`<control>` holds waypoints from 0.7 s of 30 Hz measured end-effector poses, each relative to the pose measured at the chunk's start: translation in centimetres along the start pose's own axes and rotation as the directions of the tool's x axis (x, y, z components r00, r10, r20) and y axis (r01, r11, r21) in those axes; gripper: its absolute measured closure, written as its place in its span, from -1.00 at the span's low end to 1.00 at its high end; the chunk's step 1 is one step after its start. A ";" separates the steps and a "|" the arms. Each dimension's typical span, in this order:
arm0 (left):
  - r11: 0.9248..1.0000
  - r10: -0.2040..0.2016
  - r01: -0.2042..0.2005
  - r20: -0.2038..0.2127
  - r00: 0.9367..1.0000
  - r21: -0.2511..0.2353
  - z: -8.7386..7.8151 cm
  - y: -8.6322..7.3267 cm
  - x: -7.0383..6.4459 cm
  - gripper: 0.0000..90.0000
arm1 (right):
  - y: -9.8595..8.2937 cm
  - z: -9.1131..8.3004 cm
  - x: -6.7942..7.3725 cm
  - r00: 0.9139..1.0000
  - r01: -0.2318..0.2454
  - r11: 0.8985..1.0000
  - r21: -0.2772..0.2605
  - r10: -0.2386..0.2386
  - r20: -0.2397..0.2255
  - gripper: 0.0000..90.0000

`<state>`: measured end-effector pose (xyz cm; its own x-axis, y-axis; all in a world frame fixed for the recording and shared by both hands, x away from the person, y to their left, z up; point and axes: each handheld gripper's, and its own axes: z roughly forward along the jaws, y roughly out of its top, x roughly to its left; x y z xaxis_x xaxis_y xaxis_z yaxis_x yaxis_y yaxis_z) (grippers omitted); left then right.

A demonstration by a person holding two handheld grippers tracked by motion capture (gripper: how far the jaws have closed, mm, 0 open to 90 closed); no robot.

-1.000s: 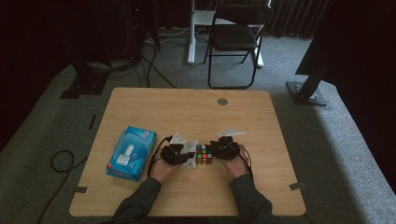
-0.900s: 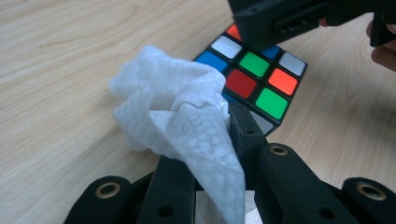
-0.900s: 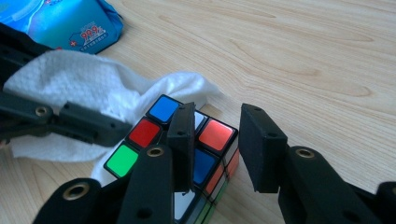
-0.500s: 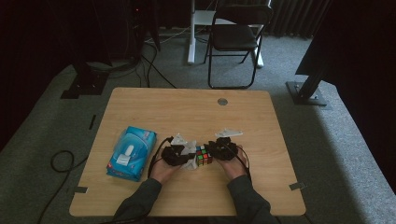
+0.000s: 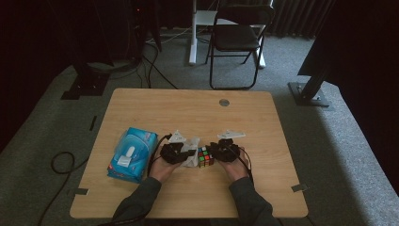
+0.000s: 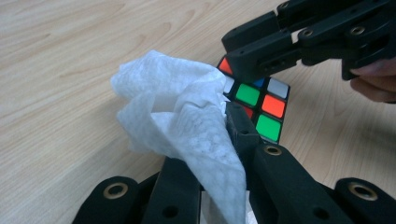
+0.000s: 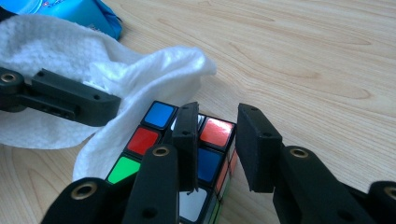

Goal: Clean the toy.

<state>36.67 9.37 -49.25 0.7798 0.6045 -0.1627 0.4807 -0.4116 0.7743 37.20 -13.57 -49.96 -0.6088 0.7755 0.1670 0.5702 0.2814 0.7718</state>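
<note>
While the left tool (image 6: 219, 154) pinches a crumpled white paper wipe (image 6: 182, 116) against the multicoloured plastic puzzle cube (image 6: 261, 105), the right tool (image 7: 217, 144) clamps that cube's edge between its black jaws. The cube sits near the front middle of the pale wooden desk (image 5: 188, 108). Farther left lies a blue plastic wipes pack (image 5: 131, 153).

a dim studio or lab room: a lone wooden table (image 5: 188, 108) on grey carpet (image 5: 329, 155), black curtains (image 5: 291, 19), a folding chair (image 5: 237, 37), stand bases (image 5: 308, 92) and loose cables (image 5: 61, 162) across the floor.
</note>
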 end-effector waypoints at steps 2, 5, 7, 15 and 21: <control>1.000 0.001 -0.001 0.003 1.000 -0.007 0.0 0.2 -0.1 0.89 | 0.0 0.0 0.0 1.000 0.000 1.000 0.000 0.000 0.000 0.55; 1.000 0.011 -0.011 -0.006 1.000 0.006 0.4 0.4 -0.2 0.89 | 0.0 0.0 0.0 1.000 0.001 1.000 -0.001 -0.001 0.000 0.55; 1.000 0.015 -0.015 -0.015 1.000 0.022 0.8 0.4 -0.1 0.89 | 0.0 0.0 0.0 1.000 0.001 1.000 -0.001 -0.001 0.001 0.56; 0.999 0.011 -0.010 -0.018 1.000 0.045 1.3 0.1 0.1 0.89 | 0.0 0.0 0.0 1.000 0.002 1.000 -0.002 -0.002 -0.001 0.55; 0.999 0.004 -0.003 -0.023 1.000 0.043 1.4 -0.1 0.0 0.89 | 0.0 0.0 0.0 1.000 0.002 1.000 -0.003 -0.002 0.001 0.55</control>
<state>37.19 8.50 -50.16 0.7723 0.6184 -0.1453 0.4950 -0.4425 0.7478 37.16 -13.57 -49.99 -0.6096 0.7754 0.1646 0.5670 0.2815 0.7741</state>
